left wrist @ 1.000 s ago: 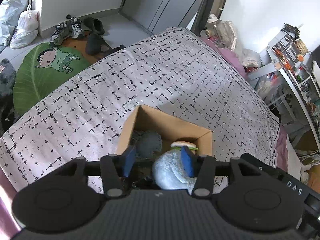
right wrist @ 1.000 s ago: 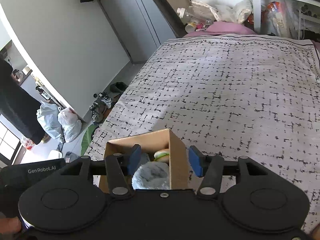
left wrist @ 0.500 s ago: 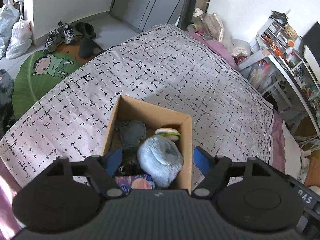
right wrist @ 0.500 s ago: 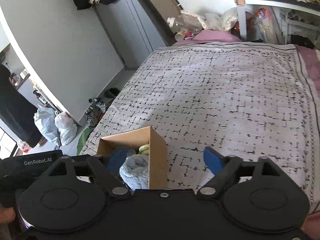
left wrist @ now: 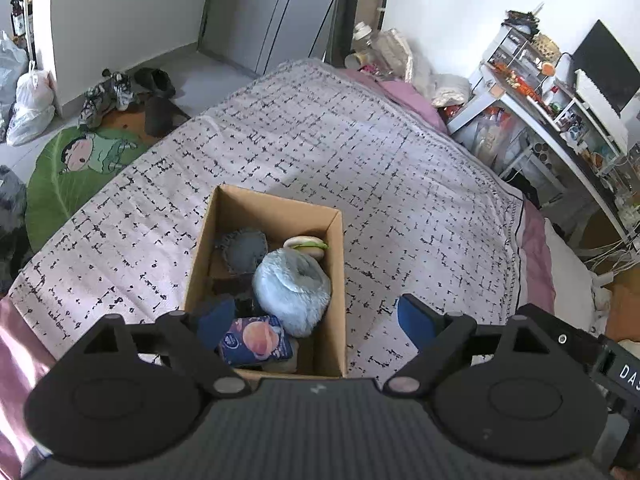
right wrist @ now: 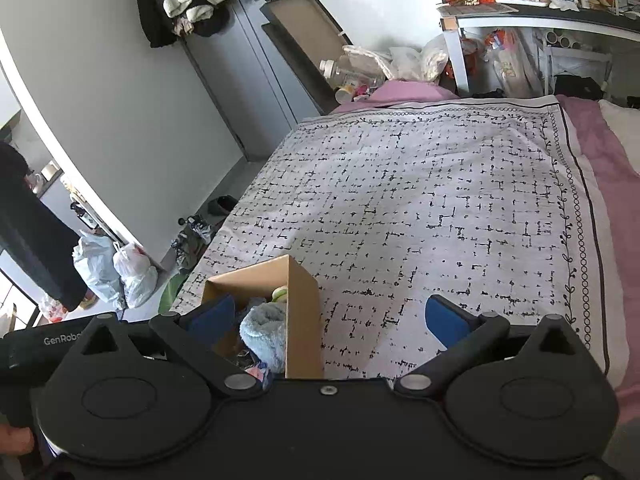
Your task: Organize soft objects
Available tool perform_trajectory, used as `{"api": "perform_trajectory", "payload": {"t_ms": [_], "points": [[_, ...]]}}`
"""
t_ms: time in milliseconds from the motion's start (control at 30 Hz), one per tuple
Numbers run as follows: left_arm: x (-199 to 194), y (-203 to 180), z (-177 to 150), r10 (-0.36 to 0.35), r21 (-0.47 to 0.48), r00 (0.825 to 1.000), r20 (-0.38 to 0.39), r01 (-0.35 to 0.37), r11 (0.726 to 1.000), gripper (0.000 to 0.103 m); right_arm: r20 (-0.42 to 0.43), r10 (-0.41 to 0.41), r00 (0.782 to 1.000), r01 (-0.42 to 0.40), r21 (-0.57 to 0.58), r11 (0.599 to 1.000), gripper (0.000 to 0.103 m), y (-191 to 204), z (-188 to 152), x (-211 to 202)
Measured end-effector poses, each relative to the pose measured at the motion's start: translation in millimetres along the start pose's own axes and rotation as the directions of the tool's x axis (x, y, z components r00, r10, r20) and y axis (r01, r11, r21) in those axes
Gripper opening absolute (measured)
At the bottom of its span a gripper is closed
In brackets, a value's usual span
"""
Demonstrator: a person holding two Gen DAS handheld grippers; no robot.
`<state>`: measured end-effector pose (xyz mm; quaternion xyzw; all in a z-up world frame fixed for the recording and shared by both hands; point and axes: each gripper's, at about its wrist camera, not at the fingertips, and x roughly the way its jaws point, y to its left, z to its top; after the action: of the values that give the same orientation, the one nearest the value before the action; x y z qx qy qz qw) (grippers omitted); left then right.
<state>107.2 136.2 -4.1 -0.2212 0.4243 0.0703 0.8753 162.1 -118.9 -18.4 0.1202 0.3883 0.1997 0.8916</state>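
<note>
A cardboard box stands on the patterned bedspread. Inside lie a fluffy light-blue plush, a grey knitted piece, a small burger-shaped toy and a blue packet with a peach picture. My left gripper is open and empty, held above the box's near end. My right gripper is open and empty, above the box's right wall; the blue plush shows inside.
The bedspread stretches ahead of the box. A desk with shelves and clutter stands right of the bed. Shoes, a green cartoon mat and white plastic bags lie on the floor at left.
Both grippers opened wide and rose away from the box. The left gripper let go of the light-blue plush, which now rests in the box.
</note>
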Motion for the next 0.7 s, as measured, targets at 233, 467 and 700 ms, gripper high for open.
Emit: {"api": "perform_trajectory", "payload": {"t_ms": [233,467,700], "points": [[-25,-9,-14,-0.012,0.016,0.999,0.035,0.012,1.000,0.095,0.022,-0.004,1.000,0.004,-0.024,1.000,0.103,0,-8,-25],[-45,-17,-30,-0.006,0.038,0.998,0.060,0.004,0.999,0.102,0.059,-0.010,0.998,0.011,-0.030,0.999,0.103,-3,-15,-52],[-60,-21,-45,-0.007,0.045,0.997,0.074,0.004,0.999,0.102,0.086,-0.002,0.996,0.005,-0.035,0.999,0.103,-8,-22,-73]]}}
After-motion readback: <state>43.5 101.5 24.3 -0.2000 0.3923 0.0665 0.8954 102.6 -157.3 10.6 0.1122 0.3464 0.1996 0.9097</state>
